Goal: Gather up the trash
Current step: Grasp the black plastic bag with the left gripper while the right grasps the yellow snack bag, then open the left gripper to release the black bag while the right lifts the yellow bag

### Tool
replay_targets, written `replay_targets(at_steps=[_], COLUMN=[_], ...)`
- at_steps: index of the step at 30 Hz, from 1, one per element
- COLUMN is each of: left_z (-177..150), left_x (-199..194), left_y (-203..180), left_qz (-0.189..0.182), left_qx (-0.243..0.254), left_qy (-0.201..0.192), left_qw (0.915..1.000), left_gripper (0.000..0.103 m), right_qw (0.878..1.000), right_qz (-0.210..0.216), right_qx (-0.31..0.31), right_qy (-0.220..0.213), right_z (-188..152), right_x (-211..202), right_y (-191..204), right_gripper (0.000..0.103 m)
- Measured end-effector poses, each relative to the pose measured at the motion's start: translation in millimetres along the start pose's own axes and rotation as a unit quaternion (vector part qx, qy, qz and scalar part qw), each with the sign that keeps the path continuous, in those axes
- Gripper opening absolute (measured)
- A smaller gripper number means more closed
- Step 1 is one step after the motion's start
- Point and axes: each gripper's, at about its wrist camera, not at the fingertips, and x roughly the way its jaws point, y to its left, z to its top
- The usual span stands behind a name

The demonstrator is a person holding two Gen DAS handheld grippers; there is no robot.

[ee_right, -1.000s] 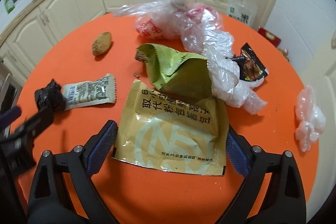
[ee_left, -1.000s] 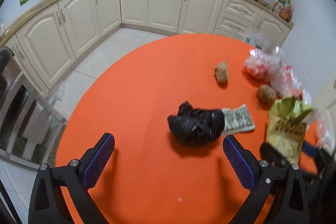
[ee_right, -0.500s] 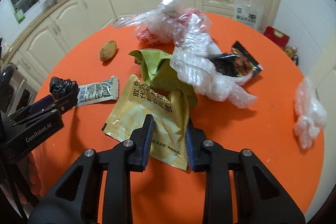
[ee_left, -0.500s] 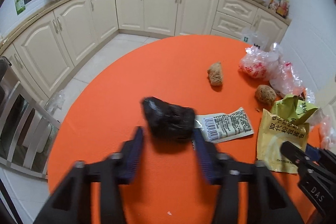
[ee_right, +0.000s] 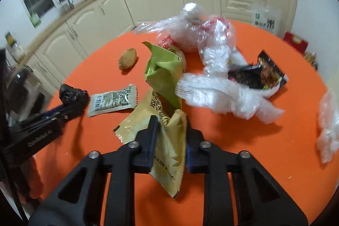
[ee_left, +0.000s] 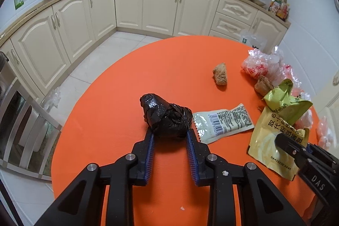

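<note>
Now my left tool [ee_left: 169, 133] is clamped on a crumpled black bag [ee_left: 166, 118], its blue-padded fingers [ee_left: 149, 146] pressing the near end of the bag from both sides. The bag rests on the orange tabletop [ee_left: 118, 99], near the edge that faces the cream cabinets [ee_left: 148, 5]. Just to its right lies a flat white packet [ee_left: 223, 122] with a barcode, one end close to the bag.

My right tool [ee_right: 169, 126] is clamped on a yellow pouch [ee_right: 169, 151], which buckles upward between the fingers while its far part still lies on the tabletop. A green wrapper [ee_right: 164, 75] stands crumpled just beyond the pouch and overlaps its far edge. Beside the wrapper sprawls a heap of clear plastic bags [ee_right: 211, 69], with a dark snack wrapper [ee_right: 260, 75] lying against it on the right. A separate clear plastic wad [ee_right: 327, 126] sits well apart at the right edge of the tabletop.

A brown lump of food [ee_left: 220, 76] lies alone toward the middle of the tabletop, and a second brown lump [ee_left: 263, 86] sits next to the green wrapper and the plastic bags. From the left wrist view, my right tool shows at the lower right, over the yellow pouch.
</note>
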Motion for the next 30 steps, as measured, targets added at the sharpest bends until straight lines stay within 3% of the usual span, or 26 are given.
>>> replay_targets(at_steps=[3,10,16,19,21,27,30], left_z=[-10,-37,-57,-64,-68,-99,-110], left_x=[-10,-26,-42,-52,-62,-98,-109], left_y=[-4,-19,-34,-44,-51,-84,-83], left_qz=[0.004,0.018,0.027,0.029,0.023,-0.005,-0.004], left_qx=[0.000,0.016,0.030,0.037,0.045,0.076,0.072], left_qy=[-0.001,-0.006,-0.005,-0.008,-0.014,-0.045,-0.044], left_qw=[1.0000,0.9997,0.9992,0.9989,0.9986,0.9961,0.9964], left_gripper=[0.025,0.025,0.021,0.017,0.009,0.004,0.004], right_qw=[1.000,0.999,0.999,0.999,0.998,0.996,0.995], right_qz=[0.002,-0.042,-0.041,-0.049,-0.052,-0.056,-0.060], right_qx=[0.009,-0.022,0.006,0.020,0.020,0.023,0.026], right_qy=[0.007,0.006,0.007,-0.012,-0.028,-0.063,-0.074], right_z=[-3,-20,-30,-34,-37,-57,-67], right_x=[-4,-29,-45,-59,-71,-108,-122], right_y=[-4,11,5,-1,-2,-5,-9], right_gripper=[0.015,0.014,0.014,0.014,0.014,0.014,0.014])
